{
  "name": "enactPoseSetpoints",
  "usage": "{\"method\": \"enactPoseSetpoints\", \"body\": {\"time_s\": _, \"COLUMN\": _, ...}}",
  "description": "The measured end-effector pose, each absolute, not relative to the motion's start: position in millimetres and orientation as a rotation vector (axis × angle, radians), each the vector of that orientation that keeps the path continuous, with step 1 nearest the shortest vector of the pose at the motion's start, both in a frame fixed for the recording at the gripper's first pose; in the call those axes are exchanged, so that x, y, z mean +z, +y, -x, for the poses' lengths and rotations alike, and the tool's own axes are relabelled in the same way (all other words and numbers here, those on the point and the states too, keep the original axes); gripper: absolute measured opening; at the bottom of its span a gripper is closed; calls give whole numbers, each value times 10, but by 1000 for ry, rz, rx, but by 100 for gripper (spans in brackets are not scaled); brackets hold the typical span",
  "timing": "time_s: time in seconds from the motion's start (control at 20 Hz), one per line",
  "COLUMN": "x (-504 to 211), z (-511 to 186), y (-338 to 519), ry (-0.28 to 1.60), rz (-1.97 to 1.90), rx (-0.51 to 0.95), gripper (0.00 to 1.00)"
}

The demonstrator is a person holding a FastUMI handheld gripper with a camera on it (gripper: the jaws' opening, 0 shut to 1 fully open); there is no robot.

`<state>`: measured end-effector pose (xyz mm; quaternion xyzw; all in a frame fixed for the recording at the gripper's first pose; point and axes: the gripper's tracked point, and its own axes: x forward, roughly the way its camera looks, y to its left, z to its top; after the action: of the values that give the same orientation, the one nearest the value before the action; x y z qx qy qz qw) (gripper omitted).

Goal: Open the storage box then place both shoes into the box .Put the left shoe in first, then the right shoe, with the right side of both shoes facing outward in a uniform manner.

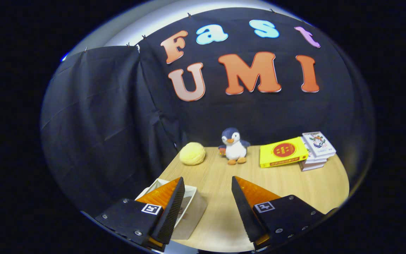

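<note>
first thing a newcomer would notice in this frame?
Probably the penguin plush standing at the table's far edge, beyond the open gripper, with a yellow ball to its left and a yellow box beside stacked books to its right. A white storage box sits under one finger.

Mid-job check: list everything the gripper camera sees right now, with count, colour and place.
storage box: one, white, on the near table edge, partly behind one finger
round plush: one, yellow, far side of table by the cloth wall
penguin toy: one, blue and white with orange feet, far side, beyond the fingers
flat box: one, yellow with red circle, beside the penguin toy
books: small stack, mostly white, next to the flat box
table: one, light wood
gripper: one, fingers open, nothing between them
</note>
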<state>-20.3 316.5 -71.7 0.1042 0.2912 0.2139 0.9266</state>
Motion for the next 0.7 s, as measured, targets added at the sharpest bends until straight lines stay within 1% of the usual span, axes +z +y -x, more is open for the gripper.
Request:
{"method": "enactPoseSetpoints", "body": {"time_s": 0.05, "x": -612, "z": 147, "y": 2985, "ry": 560, "rz": -204, "rx": 427, "gripper": 85}}
{"method": "enactPoseSetpoints", "body": {"time_s": 0.2, "x": -293, "z": -61, "y": 2444, "ry": 438, "rz": -168, "rx": 383, "gripper": 91}}
{"method": "enactPoseSetpoints", "body": {"time_s": 0.5, "x": 198, "z": -287, "y": 1744, "ry": 236, "rz": -119, "rx": 343, "gripper": 93}}
{"method": "enactPoseSetpoints", "body": {"time_s": 0.7, "x": 368, "z": -287, "y": 1575, "ry": 180, "rz": -122, "rx": 334, "gripper": 94}}
